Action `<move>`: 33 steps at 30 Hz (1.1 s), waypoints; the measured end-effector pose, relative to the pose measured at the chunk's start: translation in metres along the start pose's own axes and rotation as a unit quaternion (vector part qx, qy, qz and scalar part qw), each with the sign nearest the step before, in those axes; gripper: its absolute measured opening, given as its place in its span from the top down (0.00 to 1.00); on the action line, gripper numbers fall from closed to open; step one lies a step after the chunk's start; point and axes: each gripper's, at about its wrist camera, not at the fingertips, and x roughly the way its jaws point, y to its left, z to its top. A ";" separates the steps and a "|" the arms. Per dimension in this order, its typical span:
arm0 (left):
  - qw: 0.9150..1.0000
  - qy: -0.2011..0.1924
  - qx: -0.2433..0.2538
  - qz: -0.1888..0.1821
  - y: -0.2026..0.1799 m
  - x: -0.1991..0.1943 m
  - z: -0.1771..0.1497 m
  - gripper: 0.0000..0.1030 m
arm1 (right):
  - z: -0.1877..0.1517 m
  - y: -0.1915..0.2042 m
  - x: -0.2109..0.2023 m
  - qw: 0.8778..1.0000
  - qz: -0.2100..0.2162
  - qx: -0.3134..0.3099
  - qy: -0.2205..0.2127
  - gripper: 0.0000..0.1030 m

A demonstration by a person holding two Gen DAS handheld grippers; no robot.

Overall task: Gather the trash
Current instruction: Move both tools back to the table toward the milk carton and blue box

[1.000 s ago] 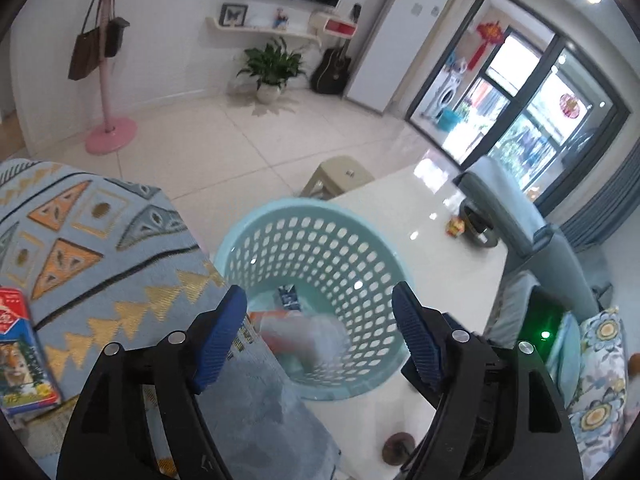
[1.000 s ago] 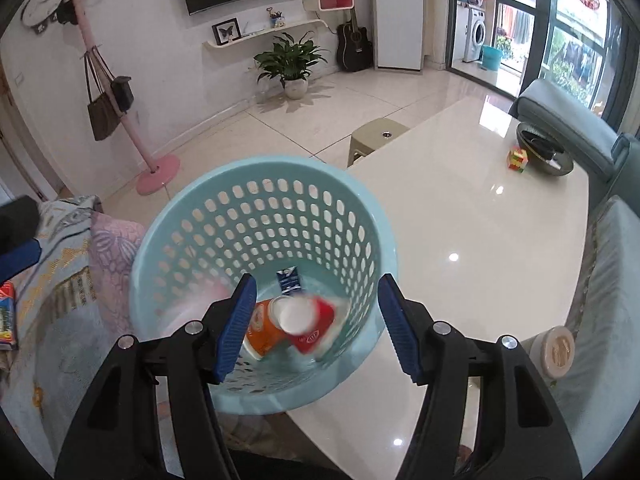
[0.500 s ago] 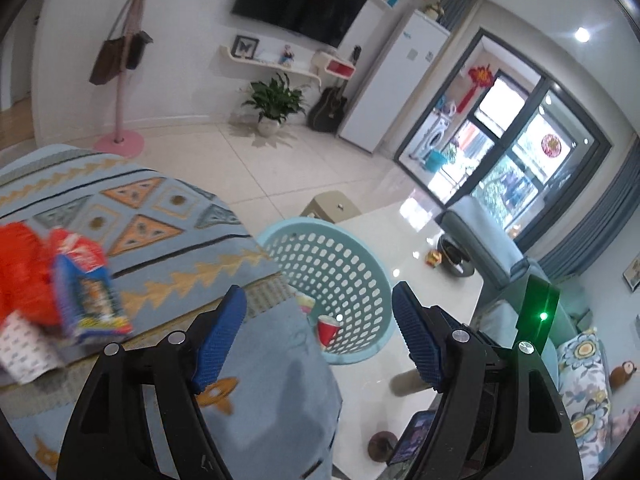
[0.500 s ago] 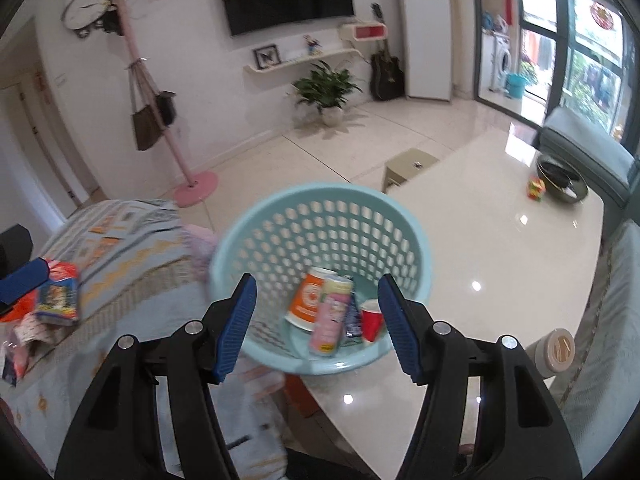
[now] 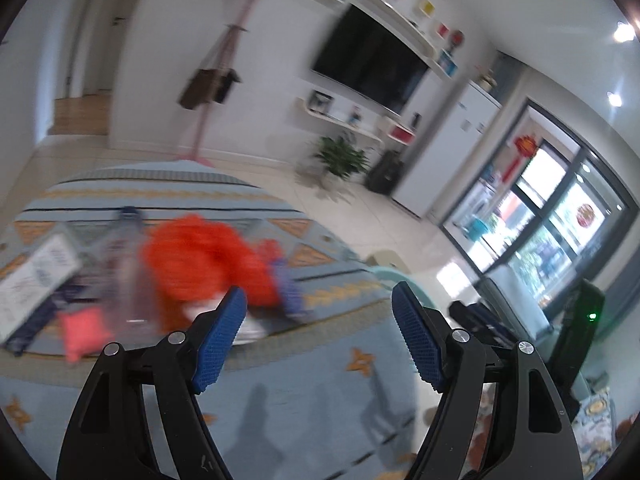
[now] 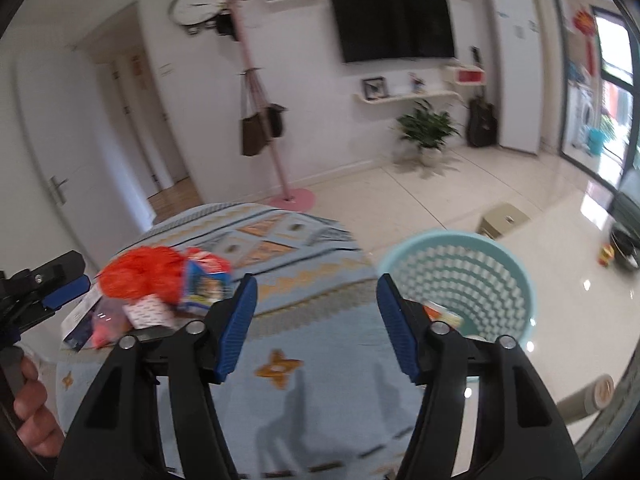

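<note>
Patterned cloth (image 6: 304, 280), 1 basket (image 6: 516, 280), 1 trash pile (image 6: 160, 288), 2 empty grippers

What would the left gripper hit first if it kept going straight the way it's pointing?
Probably the patterned blue cloth: the left gripper, open and empty, points down at a bare patch just right of the blurred trash pile. Depth is unclear.

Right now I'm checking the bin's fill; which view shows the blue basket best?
The right wrist view: the blue basket shows whole, its rim, perforated wall and some trash inside. The left wrist view catches only a blurred sliver of its rim behind the blanket.
</note>
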 end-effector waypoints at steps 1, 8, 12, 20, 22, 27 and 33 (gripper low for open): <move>1.000 -0.004 -0.003 0.007 0.009 -0.006 0.000 0.29 | 0.000 0.007 0.002 1.000 0.008 -0.005 0.003 0.52; 0.993 -0.009 -0.010 0.115 0.095 -0.035 -0.004 0.28 | -0.002 0.063 0.028 0.997 0.048 -0.044 0.030 0.64; 0.979 -0.023 0.000 0.201 0.147 -0.047 0.001 0.22 | -0.006 0.086 0.050 0.996 0.053 -0.059 0.046 0.64; 0.979 0.026 -0.017 0.202 0.213 -0.040 0.020 0.19 | -0.017 0.110 0.084 0.994 0.045 -0.078 0.067 0.63; 0.980 0.047 -0.016 0.192 0.219 -0.031 0.019 0.19 | -0.018 0.112 0.092 0.993 0.041 -0.080 0.074 0.63; 0.980 0.077 0.015 0.182 0.212 -0.019 0.011 0.18 | -0.020 0.115 0.110 0.992 0.016 -0.089 0.093 0.63; 0.975 0.104 0.045 0.190 0.198 -0.002 0.005 0.13 | -0.017 0.114 0.120 0.990 0.015 -0.096 0.102 0.63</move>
